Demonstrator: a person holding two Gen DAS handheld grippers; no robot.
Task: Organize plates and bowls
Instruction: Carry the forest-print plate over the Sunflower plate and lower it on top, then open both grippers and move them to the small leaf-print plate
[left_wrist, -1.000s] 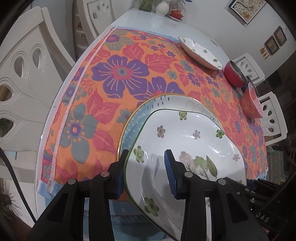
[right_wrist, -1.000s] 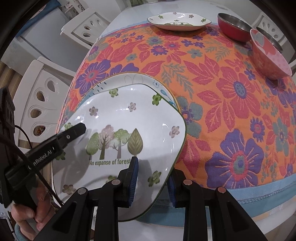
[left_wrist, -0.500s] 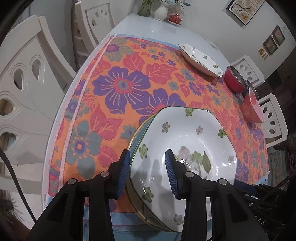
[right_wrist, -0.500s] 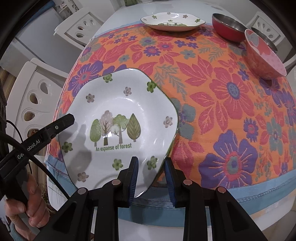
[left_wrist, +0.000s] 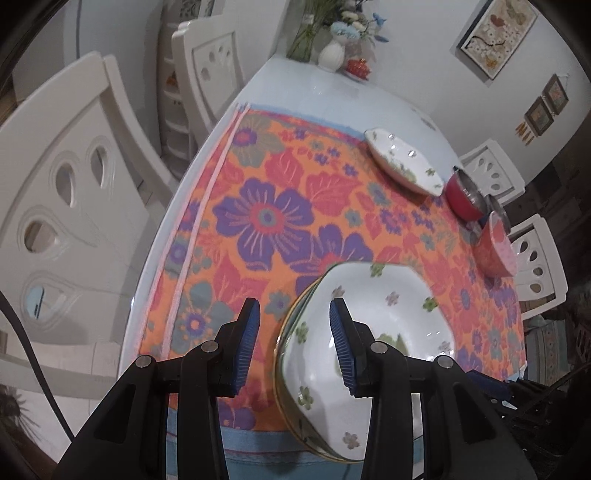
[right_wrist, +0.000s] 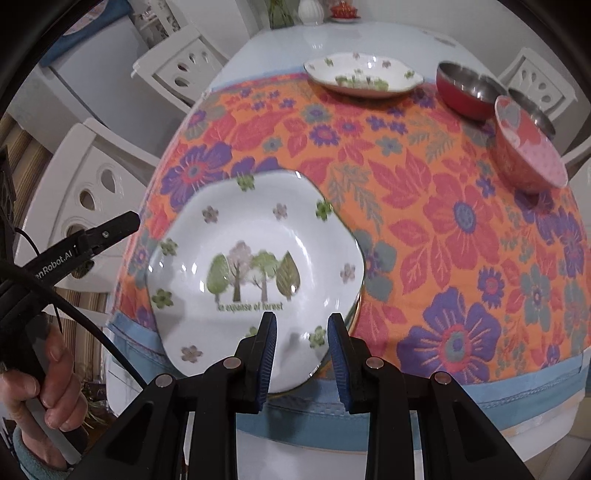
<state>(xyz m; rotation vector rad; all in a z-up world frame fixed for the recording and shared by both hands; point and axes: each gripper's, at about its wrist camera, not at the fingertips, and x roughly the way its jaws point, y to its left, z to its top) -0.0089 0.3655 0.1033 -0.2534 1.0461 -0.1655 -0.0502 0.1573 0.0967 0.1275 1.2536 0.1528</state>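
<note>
A white square plate (left_wrist: 388, 325) (right_wrist: 258, 229) with trees and small flowers lies on a round gold-rimmed plate (left_wrist: 279, 354) (right_wrist: 357, 314) at the table's near edge. It covers almost all of that plate. My left gripper (left_wrist: 293, 314) hovers above its left rim. The rim passes under the gap and neither blue pad touches it, so the jaws are open. My right gripper (right_wrist: 303, 325) hangs above the plate's near right edge, also with a gap and nothing pinched. In the right wrist view the left gripper's finger (right_wrist: 122, 225) reaches in from the left, held by a hand (right_wrist: 40, 387).
An oval flowered dish (left_wrist: 402, 166) (right_wrist: 362, 75) sits at the far side of the floral cloth (right_wrist: 443, 221). A red steel bowl (right_wrist: 465, 90), a second steel bowl (right_wrist: 532, 107) and a pink-red bowl (left_wrist: 495, 247) (right_wrist: 528, 155) stand to its right. White chairs (left_wrist: 66, 206) surround the table.
The square plate slid from its offset position to sit squarely over the round plate. Both grippers have since drawn up and away, and the plate's rim is no longer against the pads.
</note>
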